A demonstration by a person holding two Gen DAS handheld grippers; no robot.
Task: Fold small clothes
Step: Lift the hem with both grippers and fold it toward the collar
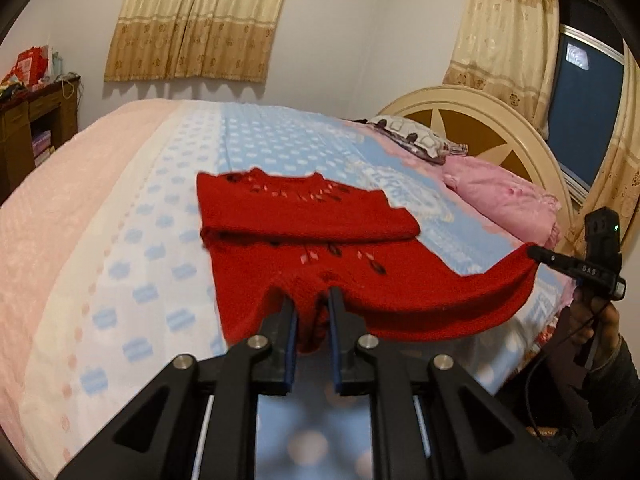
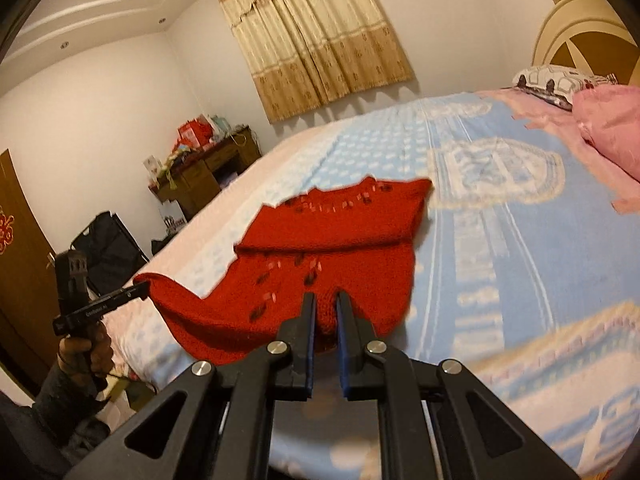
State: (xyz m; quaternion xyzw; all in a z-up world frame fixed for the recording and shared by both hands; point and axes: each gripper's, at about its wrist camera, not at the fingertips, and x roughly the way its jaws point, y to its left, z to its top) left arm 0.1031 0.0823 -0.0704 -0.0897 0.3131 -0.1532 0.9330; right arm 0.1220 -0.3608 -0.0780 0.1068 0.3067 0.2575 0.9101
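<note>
A small red knit sweater [image 1: 320,216] [image 2: 340,232] lies on the bed [image 1: 120,220] [image 2: 500,240], its far part folded over in a band. Its near edge is lifted off the cover and hangs between the two grippers. My left gripper [image 1: 310,300] is shut on a bunch of red knit at that edge; in the right wrist view it appears at the left [image 2: 144,290], clamped on the sweater's corner. My right gripper [image 2: 324,304] pinches the knit between its blue pads. From the left wrist view it [image 1: 532,252] grips the opposite corner, with the fabric sagging between.
A pink pillow [image 1: 500,200] [image 2: 612,128] and a patterned one lie by the round headboard [image 1: 480,120]. A cluttered wooden dresser [image 1: 36,128] [image 2: 208,168] stands past the bed's far side. A person's hand [image 1: 592,320] [image 2: 84,352] holds each gripper beside the bed edge.
</note>
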